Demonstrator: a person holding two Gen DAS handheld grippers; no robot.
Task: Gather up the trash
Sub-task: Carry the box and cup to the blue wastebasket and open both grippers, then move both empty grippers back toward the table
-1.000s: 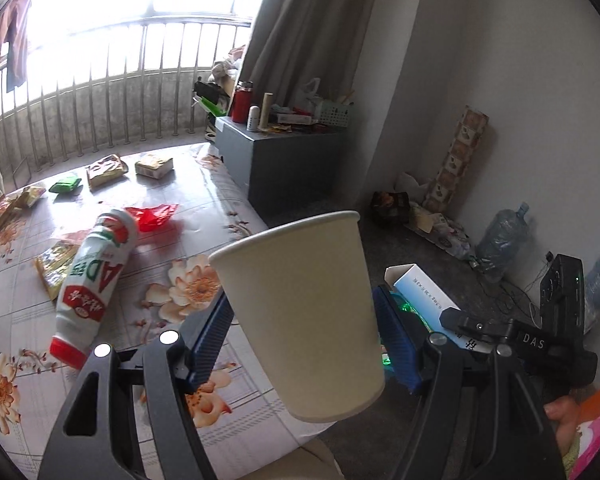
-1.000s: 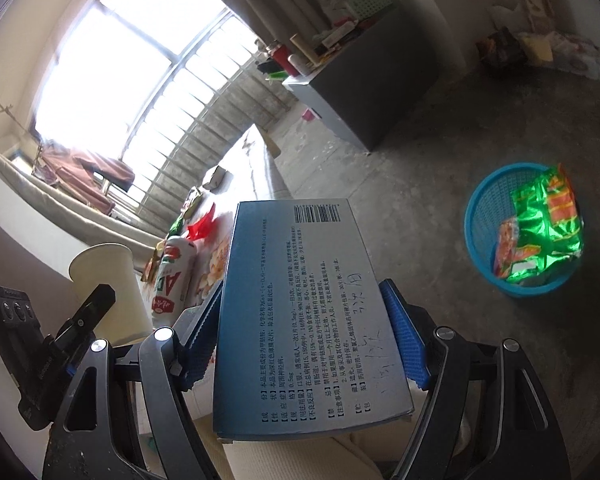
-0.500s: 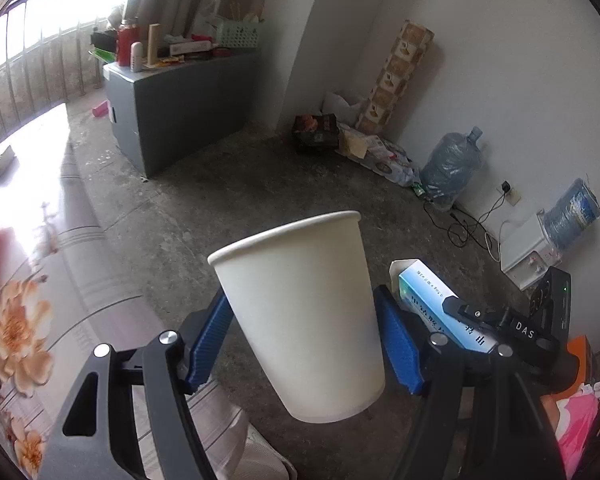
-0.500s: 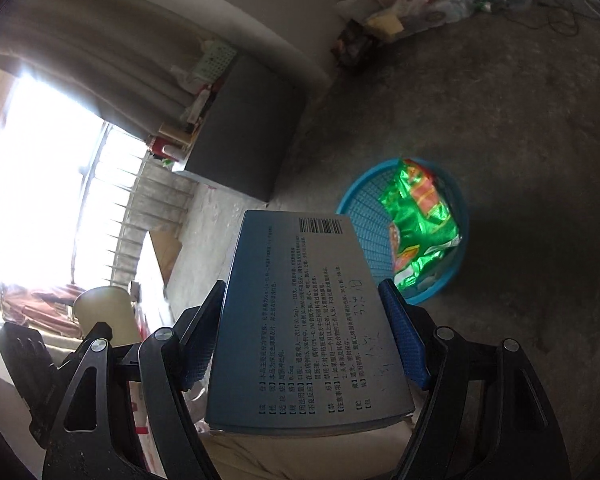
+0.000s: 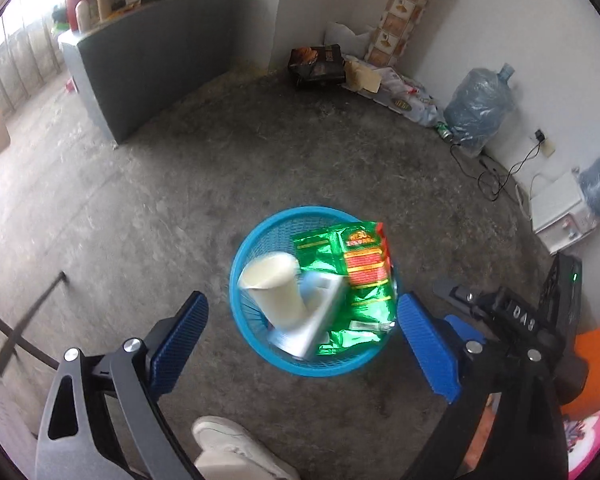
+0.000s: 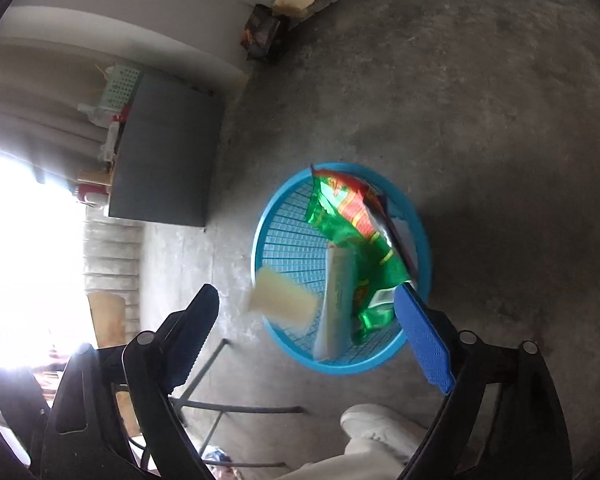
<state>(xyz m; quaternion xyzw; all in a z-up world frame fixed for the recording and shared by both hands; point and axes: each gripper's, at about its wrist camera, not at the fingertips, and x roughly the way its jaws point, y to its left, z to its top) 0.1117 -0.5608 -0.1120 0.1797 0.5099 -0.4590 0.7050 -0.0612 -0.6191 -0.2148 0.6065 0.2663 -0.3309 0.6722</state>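
Both tools are pointing down at the blue basket (image 5: 310, 368) on the concrete floor (image 5: 160, 200), and both have their jaws swinging open right now with nothing left between the pads.

Left tool (image 5: 304, 338): blue pads spread wide, basket sitting right in the gap below them. The paper cup (image 5: 274, 290) is free of the pads, tipped over with its mouth facing up and away from the tool, and it looks blurred, so I can't tell if it has landed in the basket or is mid-drop. Right beside it, touching or nearly so, is the pale blue box (image 5: 320, 312), also blurred, standing on end inside the basket. A green and red snack bag (image 5: 354, 276) fills the far-right side of the basket.

Right tool (image 6: 308, 332): same story, pads wide apart and holding nothing. From here the cup (image 6: 282, 300) shows up as a blurred tan shape over the basket's (image 6: 284, 248) near-left rim, just ahead of the left pad. The box (image 6: 336, 300) is upright-ish inside, between the cup and the snack bag (image 6: 352, 224), nearer the right pad.

A white shoe (image 5: 228, 444) shows under the left tool, on the near side. Off past the basket there's a grey cabinet (image 5: 148, 64) with stuff on top, and a big water jug (image 5: 480, 108) against the wall far right.
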